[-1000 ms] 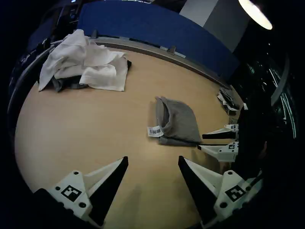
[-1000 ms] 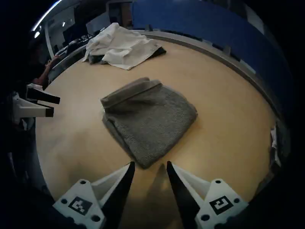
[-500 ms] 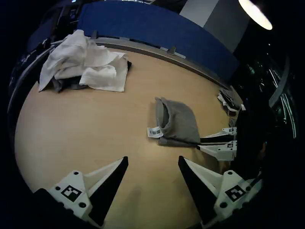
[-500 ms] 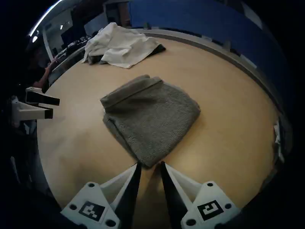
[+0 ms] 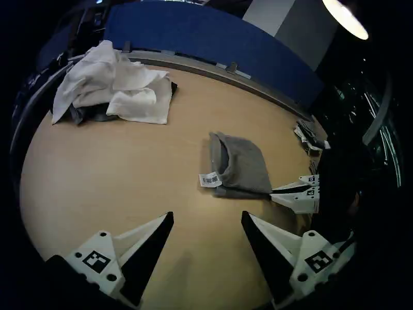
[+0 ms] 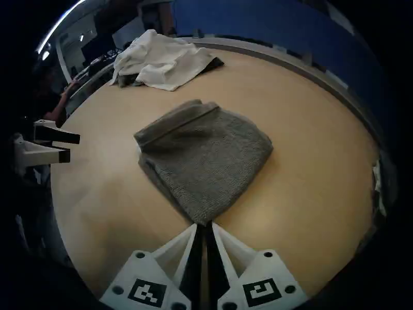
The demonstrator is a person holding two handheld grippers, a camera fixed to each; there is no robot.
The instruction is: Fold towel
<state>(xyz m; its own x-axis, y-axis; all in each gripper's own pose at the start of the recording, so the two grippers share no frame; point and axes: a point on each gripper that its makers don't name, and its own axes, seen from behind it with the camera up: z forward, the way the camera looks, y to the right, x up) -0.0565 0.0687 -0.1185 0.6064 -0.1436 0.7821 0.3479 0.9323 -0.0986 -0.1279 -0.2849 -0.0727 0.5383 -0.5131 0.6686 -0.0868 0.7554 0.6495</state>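
While it lies flat in the middle of the wooden table [image 6: 310,170], the folded grey towel [image 6: 204,155] looks like a diamond in the right gripper view. One corner points down the frame and the thick folded edge is at upper left. The right gripper [image 6: 203,232] has its fingers pressed together on that lowest corner. In the left gripper view the towel's long axis runs up and down, with a white tag [image 5: 209,179] at its lower left. The left gripper [image 5: 206,222] is spread wide over bare wood. A heap of white towels [image 5: 116,85] lies upper left, well apart. Small things [image 5: 308,135] at the right edge are too dark to make out.
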